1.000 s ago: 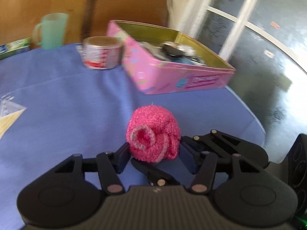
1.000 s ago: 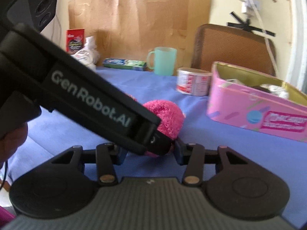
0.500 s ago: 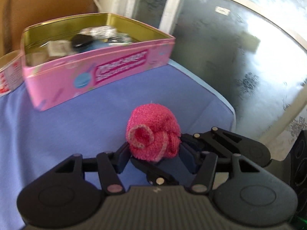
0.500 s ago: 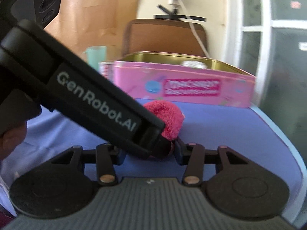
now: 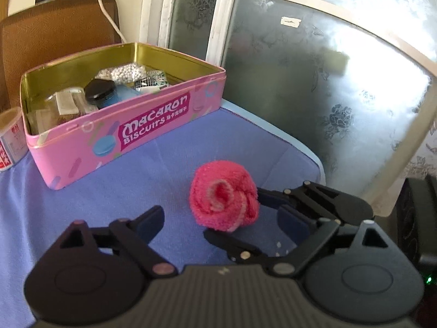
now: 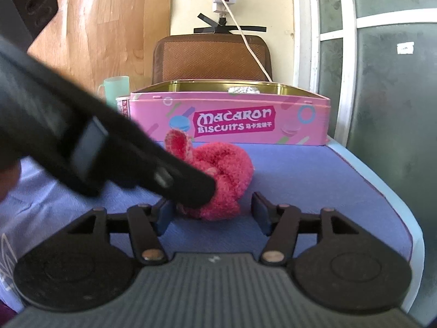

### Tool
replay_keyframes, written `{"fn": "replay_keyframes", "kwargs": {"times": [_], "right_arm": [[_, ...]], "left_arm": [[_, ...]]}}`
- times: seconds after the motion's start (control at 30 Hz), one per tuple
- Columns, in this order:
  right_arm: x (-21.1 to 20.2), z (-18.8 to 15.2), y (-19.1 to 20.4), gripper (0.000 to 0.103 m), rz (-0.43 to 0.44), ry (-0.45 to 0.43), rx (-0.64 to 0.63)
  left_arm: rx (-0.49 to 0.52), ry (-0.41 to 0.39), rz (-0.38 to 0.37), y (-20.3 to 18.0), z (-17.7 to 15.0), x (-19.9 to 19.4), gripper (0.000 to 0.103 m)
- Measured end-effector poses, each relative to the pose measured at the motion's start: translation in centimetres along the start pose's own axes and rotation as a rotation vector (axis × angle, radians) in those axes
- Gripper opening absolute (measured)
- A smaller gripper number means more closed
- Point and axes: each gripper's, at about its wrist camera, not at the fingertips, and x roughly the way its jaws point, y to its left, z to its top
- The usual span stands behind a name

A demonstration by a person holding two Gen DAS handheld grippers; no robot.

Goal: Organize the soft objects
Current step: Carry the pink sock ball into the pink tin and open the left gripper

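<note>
left wrist view, jaws: the left gripper (image 5: 221, 220) is opening, its jaws spread wide; the near-left pad stands clear of the pink rolled sock (image 5: 224, 202), the far-right pad is close beside it, contact not clear.
right wrist view, jaws: the right gripper (image 6: 213, 213) is opening too; the sock (image 6: 221, 180) lies between its blue pads with a gap on the right side, while the left side is partly hidden.
crossing finger: in the right wrist view a black finger of the left gripper slants in from the upper left, blurred, and its tip sits against the sock's near-left side.
sock, place: it rests on the blue tablecloth (image 5: 131, 188), near the table's right corner, in front of the tin and apart from it.
sock, form: fuzzy, rolled into a ball, with a paler cuff curling at its face; in the right wrist view one loose end stands up at the back left.
tin: the pink biscuit tin (image 5: 82, 142) stands open on the cloth, gold inside, holding a black-lidded blue jar (image 5: 105, 95), a bag of white beads (image 5: 125, 72) and small packets.
beyond the tin: a can (image 5: 9, 139) just beside its left end, a mint-green cup (image 6: 116, 88) behind, and a brown chair back (image 6: 211, 57) against the wall.
right edge: a frosted glass door (image 5: 314, 82) with white frames.
</note>
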Motion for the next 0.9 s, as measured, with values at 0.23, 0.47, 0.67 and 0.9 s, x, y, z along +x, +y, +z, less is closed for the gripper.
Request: {"fn": "replay_keyframes", "kwargs": {"times": [0.23,0.47,0.67,0.9], "right_arm": [[-0.3,-0.1,-0.3,0.05,0.02,-0.015,0.018],[-0.9,0.0,-0.7,0.048,0.013,-0.049,0.012],[0.1,3.7,-1.7,0.048,0.024,-0.126,-0.018],[6.2,11.0,-3.2,0.048,0.096,-0.152,-0.067]], "left_arm": [[-0.081,0.091,-0.1,1.1,0.3,2.8,0.047],[-0.044,0.048,-0.097,0.3,1.5,1.8,0.046],[-0.026,-0.048,-0.056,1.6,5.9,0.1,0.046],[-0.064,-0.136,0.089,6.0,13.1,0.3,0.047]]}}
